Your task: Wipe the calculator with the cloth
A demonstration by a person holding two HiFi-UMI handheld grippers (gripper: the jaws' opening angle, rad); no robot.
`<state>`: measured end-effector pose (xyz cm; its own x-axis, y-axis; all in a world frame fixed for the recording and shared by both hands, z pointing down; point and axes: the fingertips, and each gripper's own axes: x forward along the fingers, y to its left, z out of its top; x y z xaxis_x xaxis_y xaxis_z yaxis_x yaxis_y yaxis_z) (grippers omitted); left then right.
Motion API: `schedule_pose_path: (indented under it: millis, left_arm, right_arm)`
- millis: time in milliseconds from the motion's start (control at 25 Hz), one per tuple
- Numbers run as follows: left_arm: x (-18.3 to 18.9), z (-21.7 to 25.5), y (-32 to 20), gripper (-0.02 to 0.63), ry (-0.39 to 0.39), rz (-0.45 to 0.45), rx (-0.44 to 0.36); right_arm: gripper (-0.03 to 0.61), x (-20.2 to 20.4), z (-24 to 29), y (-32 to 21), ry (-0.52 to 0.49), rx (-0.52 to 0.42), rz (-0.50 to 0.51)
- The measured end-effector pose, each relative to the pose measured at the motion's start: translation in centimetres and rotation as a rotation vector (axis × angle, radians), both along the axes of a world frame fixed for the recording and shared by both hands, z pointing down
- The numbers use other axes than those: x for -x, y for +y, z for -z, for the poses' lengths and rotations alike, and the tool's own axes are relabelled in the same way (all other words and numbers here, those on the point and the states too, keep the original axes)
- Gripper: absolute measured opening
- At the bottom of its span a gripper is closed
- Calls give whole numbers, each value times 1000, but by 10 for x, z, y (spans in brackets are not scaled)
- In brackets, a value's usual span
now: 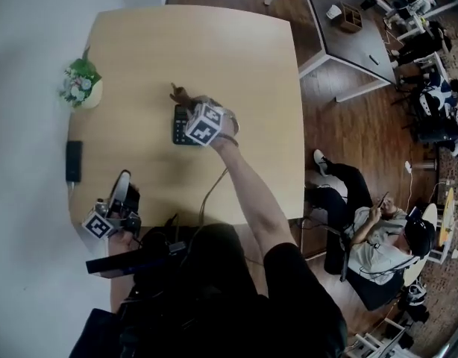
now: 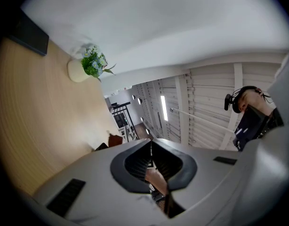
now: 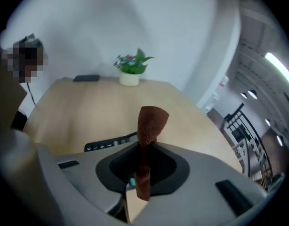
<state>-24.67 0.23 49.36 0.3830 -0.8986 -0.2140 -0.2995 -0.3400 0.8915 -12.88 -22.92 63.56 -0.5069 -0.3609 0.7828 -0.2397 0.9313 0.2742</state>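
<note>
at table centre: calculator, beneath right gripper
right gripper: jaws clamped on brown cloth, at calculator's 12 o'clock
left gripper: jaws together, empty, table's 7 o'clock edge

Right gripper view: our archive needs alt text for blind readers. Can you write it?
The right tool is shut on a brown cloth that sticks up from its jaws. The edge of the calculator shows just beyond the tool on a wooden table. A potted plant stands at the far edge by a white wall.
</note>
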Motion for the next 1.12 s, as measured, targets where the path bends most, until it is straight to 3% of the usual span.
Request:
schedule_pose_path:
  millis: [80, 240, 360, 600, 720, 800, 920, 1040, 1120]
  left_arm:
    - [5, -1, 4, -8, 4, 17, -3]
    - [16, -9, 10, -8, 16, 40, 7]
    - [18, -17, 12, -8, 24, 42, 18]
    - [8, -18, 6, -8, 42, 8, 10]
    - [5, -18, 3, -8, 49, -2, 2]
    - [4, -19, 3, -8, 51, -5, -1]
    - [6, -21, 5, -8, 51, 0, -1]
    - [9, -21, 7, -8, 49, 6, 2]
    - [9, -21, 7, -8, 47, 12, 1]
  right_arm:
    - [31, 17, -35, 32, 105, 43, 112]
    - [31, 20, -66, 72, 171, 113, 162]
    - [31, 17, -70, 101, 158, 213, 167]
    - [29, -14, -79, 170, 160, 506, 165]
    - [29, -19, -61, 160, 23, 590, 86]
    - [29, -18, -32, 123, -94, 552, 1]
    - [31, -12, 10, 53, -182, 340, -90]
    - [31, 3, 18, 13, -120, 133, -84]
    - [31, 14, -9, 14, -17, 101, -16]
